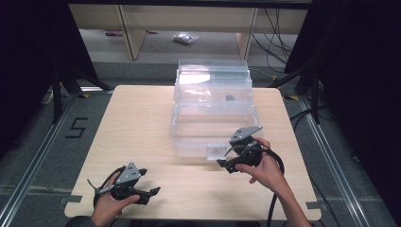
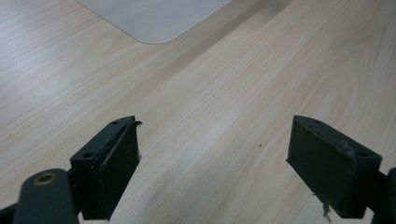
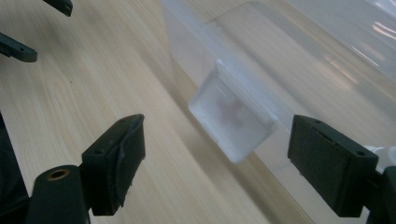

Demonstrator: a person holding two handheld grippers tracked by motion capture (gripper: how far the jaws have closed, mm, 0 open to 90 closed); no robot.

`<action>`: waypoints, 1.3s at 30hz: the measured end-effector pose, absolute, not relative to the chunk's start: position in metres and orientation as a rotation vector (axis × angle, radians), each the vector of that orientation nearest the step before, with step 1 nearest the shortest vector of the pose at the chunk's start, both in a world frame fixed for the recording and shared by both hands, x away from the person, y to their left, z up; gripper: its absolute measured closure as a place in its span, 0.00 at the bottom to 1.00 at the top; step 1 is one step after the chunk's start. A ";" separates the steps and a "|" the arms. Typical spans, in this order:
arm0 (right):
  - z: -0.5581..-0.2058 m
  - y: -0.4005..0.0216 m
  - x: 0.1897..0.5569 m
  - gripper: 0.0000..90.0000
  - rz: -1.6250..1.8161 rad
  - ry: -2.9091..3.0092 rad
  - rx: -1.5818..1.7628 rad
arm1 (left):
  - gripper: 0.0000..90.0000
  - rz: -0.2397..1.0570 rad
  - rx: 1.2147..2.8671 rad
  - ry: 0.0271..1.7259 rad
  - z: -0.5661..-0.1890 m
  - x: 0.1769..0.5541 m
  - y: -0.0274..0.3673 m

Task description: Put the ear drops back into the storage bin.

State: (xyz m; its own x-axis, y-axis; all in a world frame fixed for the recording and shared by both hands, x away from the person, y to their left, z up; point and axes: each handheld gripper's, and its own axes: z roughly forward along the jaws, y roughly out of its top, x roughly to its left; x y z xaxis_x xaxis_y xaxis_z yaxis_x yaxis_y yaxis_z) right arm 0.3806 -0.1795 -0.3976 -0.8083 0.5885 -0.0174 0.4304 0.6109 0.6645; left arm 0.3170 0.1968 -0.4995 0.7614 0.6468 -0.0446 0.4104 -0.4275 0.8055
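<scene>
On the pale wooden table a clear plastic box sits toward the far middle, its long axis running away from the person, latch tab facing them. Just short of that tab hovers the right gripper, jaws spread; the step looks like an approach, perhaps to unlatch, needing the jaws brought around the tab. Well apart, the left gripper rests near the front edge, jaws also spread, holding nothing.

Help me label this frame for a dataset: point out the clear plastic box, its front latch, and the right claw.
clear plastic box (image 1: 213,124), high view, on its front wall.
front latch (image 3: 233,119), right gripper view, on the tab's face.
right claw (image 1: 227,155), high view, midway between its tips.
</scene>
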 end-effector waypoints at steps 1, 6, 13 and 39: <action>-0.398 -0.179 0.380 0.22 0.982 2.603 0.822 | 0.18 0.342 2.079 0.790 -0.500 0.317 0.197; -0.402 -0.176 0.375 0.22 0.995 2.603 0.809 | 0.18 0.348 2.086 0.787 -0.499 0.317 0.197; -0.411 -0.171 0.371 0.22 0.973 2.614 0.768 | 0.18 0.340 2.079 0.791 -0.500 0.317 0.197; -0.446 -0.164 0.357 0.22 0.950 2.654 0.790 | 0.18 0.343 2.079 0.790 -0.499 0.317 0.197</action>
